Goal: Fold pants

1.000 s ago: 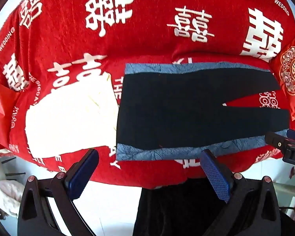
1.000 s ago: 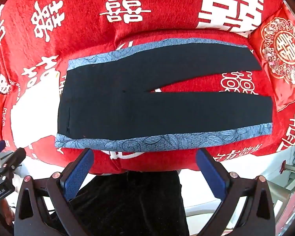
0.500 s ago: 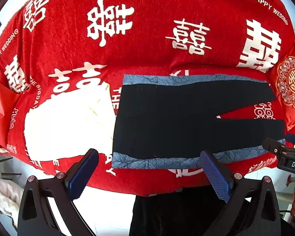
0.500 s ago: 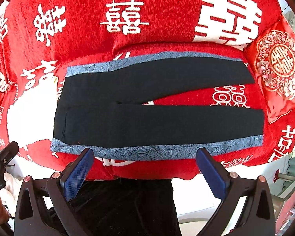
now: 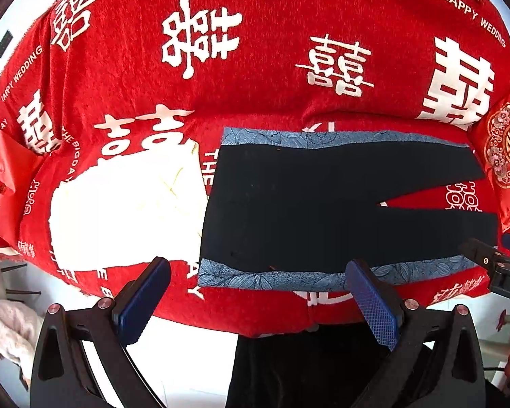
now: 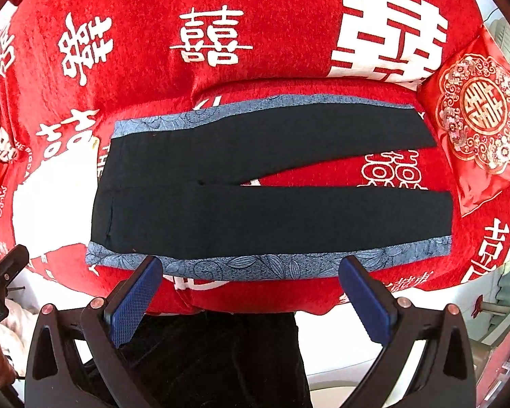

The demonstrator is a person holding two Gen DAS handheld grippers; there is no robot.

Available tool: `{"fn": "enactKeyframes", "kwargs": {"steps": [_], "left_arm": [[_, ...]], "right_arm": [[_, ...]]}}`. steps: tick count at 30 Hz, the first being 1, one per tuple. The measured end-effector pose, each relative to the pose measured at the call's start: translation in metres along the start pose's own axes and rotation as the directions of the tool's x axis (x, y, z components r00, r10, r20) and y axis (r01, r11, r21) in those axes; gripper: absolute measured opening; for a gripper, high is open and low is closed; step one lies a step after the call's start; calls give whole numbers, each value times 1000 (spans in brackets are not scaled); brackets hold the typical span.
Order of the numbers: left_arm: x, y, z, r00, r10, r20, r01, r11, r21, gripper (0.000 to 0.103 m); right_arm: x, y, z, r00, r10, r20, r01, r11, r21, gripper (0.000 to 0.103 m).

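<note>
A red blanket [image 5: 255, 68] printed with white characters covers the bed. On it the dark pants [image 6: 255, 183] lie flat, long axis side to side, waistband left, 2 legs running right. The near patterned edge sits just ahead of both grippers: left gripper [image 5: 258, 292] nearer the waist, right gripper [image 6: 251, 289] nearer mid-leg. Both sets of jaws stand apart, empty.

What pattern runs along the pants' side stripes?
Blue leaf-and-swirl print on the pants; clearest in the right wrist view.

Red wedding-print bedspread [image 6: 146, 78] under flat dark pants [image 6: 272, 210], white garment [image 5: 119, 214], red cushion [image 6: 479, 119].
</note>
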State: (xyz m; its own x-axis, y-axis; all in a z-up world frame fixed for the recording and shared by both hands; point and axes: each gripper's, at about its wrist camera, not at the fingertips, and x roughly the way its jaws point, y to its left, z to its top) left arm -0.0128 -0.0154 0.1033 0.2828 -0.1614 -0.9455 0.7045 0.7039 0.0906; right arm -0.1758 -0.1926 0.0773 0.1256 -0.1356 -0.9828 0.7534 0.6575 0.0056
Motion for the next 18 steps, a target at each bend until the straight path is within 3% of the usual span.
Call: {"fn": "enactKeyframes", "kwargs": {"steps": [18], "left_arm": [[0, -3, 1, 999, 36, -4, -36, 999, -5, 103]], "right_arm": [[-1, -5, 2, 1000, 6, 6, -6, 1000, 7, 103]]}}
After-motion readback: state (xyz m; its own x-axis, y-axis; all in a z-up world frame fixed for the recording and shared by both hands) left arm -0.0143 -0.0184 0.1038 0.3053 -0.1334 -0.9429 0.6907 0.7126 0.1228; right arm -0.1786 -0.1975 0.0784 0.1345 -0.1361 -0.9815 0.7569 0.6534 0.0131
